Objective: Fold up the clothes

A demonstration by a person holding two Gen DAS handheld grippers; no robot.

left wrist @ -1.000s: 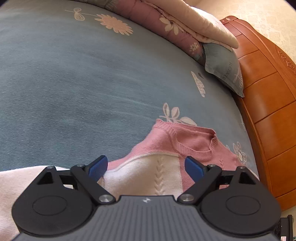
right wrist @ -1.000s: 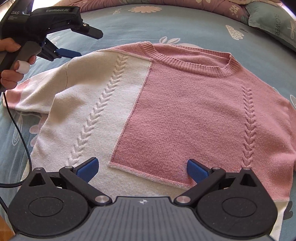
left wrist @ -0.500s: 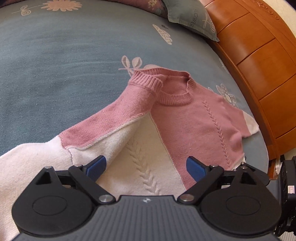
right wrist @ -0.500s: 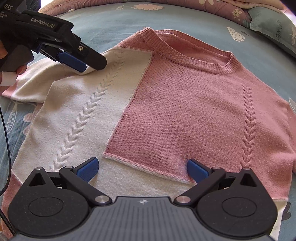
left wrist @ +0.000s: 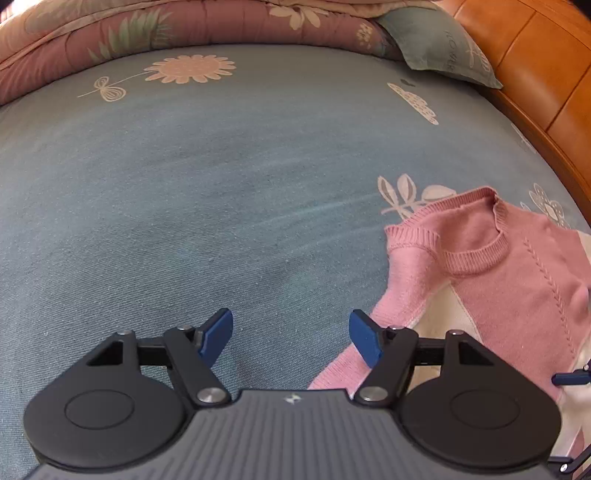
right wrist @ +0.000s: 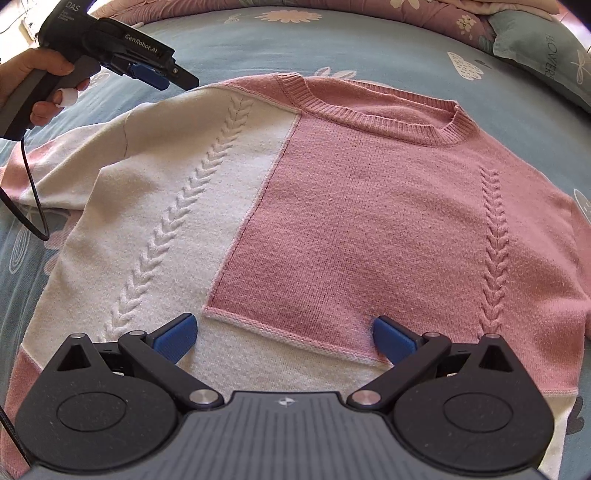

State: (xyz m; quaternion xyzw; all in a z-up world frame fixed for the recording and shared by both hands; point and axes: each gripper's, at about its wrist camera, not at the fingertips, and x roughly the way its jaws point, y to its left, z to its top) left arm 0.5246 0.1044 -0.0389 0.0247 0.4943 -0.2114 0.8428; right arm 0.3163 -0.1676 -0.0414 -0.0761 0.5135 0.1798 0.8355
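Observation:
A pink and cream knit sweater (right wrist: 369, 206) lies flat, front up, on the blue-grey flowered sheet (right wrist: 258, 48), with its neckline at the far side. My right gripper (right wrist: 284, 334) hovers open just above the lower front, where pink meets cream, holding nothing. A hand (right wrist: 40, 70) holds my left gripper (right wrist: 159, 75) above the sheet, just beyond the cream left shoulder. In the left wrist view that left gripper (left wrist: 291, 334) is open over bare sheet (left wrist: 184, 221), and the sweater (left wrist: 517, 266) lies to its right. The cream and pink left sleeve (right wrist: 40, 173) lies out at the left.
A folded quilt (left wrist: 184, 26) and a grey-green pillow (left wrist: 436, 40) lie along the far edge of the bed. An orange wooden headboard (left wrist: 535, 55) runs down the right side. The left gripper's black cable (right wrist: 33, 192) hangs across the sleeve.
My left gripper has pulled back off the cream shoulder to the left and now faces bare sheet, its fingers a little closer together. The right gripper has barely moved.

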